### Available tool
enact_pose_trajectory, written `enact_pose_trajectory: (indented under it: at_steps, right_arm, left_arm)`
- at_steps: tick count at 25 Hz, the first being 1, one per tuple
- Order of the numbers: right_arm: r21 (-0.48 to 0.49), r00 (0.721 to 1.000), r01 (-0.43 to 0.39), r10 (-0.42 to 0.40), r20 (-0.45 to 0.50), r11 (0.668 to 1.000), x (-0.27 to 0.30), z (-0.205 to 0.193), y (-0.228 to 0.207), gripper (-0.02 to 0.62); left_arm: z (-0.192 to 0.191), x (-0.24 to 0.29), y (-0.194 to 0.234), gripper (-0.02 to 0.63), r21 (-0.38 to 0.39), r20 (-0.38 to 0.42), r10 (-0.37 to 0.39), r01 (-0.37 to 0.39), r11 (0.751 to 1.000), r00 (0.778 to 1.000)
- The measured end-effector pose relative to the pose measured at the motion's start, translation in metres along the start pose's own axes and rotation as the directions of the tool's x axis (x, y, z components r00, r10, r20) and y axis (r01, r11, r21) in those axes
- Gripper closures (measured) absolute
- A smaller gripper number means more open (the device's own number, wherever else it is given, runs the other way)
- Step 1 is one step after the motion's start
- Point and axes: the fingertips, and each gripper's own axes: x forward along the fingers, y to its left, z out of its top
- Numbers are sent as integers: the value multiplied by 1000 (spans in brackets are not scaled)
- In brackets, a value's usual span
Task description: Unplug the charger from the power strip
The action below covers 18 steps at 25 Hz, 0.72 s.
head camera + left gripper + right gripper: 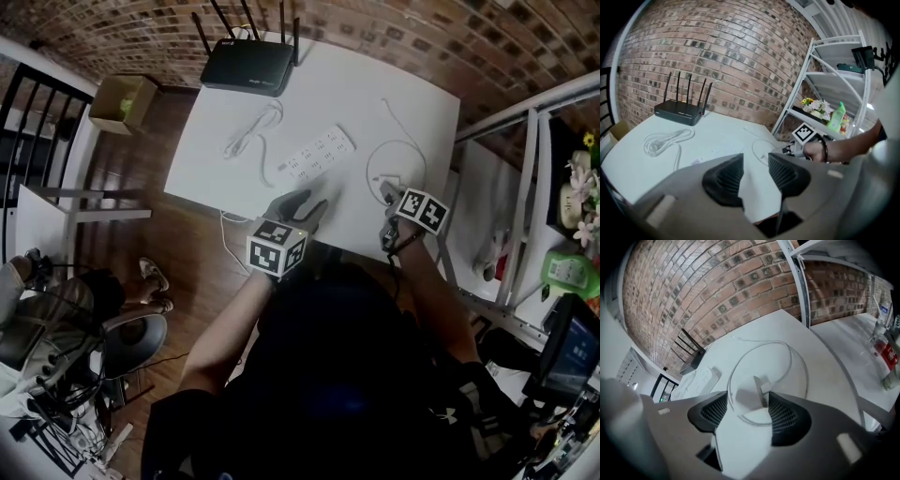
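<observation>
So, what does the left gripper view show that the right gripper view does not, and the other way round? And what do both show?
Only the left gripper view shows the marker cube of the right gripper and the hand holding it, plus the flowers and green bottle on the shelf rack.

Only the right gripper view shows the charger lying on the white table just beyond that gripper's open jaws, and a red-labelled bottle.

Both show the table, the brick wall, the black router and the looped white cable.
</observation>
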Motion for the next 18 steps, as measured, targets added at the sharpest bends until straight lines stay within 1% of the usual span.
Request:
enact_pose_trajectory:
  at_steps: [5, 7, 13, 18]
  right_arm:
    - [21, 1000, 2, -2, 22, 1000, -10, 3, 4, 314]
    - [25, 999, -11, 10, 40, 1000, -17, 6, 12, 318]
    - [-17, 989, -105, 107, 99, 994, -41, 25, 54, 334]
    - [-80, 974, -184, 193, 120, 980, -63, 34, 93, 343]
  left_arm:
    - [0, 1, -1, 440, 4, 0, -6, 6, 1000, 1000]
    - [1, 0, -2, 440, 8, 0, -7, 7, 1000, 1000]
    - [7, -2, -5, 440, 15, 15, -9, 9, 1000, 1000]
    - [13, -6, -10, 440, 19, 31, -9, 9, 1000, 999]
